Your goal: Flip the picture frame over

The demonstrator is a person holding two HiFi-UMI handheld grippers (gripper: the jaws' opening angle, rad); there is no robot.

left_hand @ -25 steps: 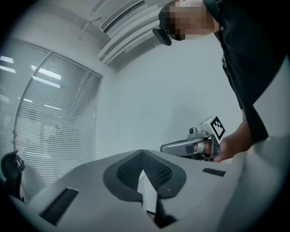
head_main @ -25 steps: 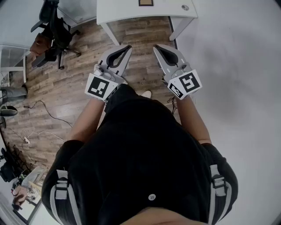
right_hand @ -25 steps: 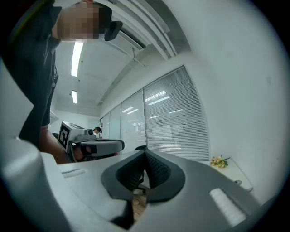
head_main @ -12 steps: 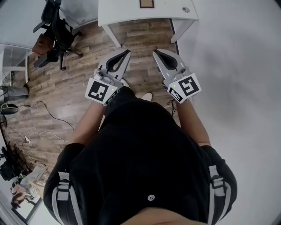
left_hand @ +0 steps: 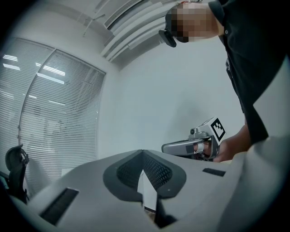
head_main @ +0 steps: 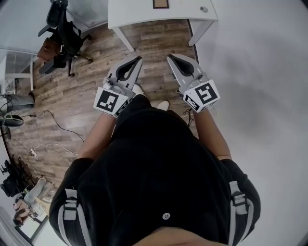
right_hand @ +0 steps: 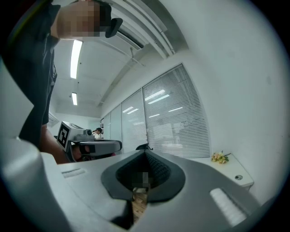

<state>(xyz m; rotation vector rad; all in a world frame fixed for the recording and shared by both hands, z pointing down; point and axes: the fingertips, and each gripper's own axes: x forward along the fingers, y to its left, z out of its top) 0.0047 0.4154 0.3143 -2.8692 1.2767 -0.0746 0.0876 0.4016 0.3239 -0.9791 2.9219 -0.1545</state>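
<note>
The picture frame (head_main: 160,3), brown-edged, lies on a white table (head_main: 139,12) at the top edge of the head view, well ahead of both grippers. My left gripper (head_main: 140,58) and right gripper (head_main: 169,56) are held side by side in front of the person's body, over the wooden floor and short of the table. Each has its jaws together with nothing between them. The left gripper view shows its own closed jaws (left_hand: 142,152) and the right gripper (left_hand: 190,147) beside them. In the right gripper view the closed jaws (right_hand: 145,152) hide the frame.
A black office chair (head_main: 62,29) stands at the far left, and cables (head_main: 48,120) lie on the wooden floor. A white wall (head_main: 260,62) runs along the right. A small round thing (head_main: 203,8) sits on the table; yellow flowers (right_hand: 220,157) rest on its corner.
</note>
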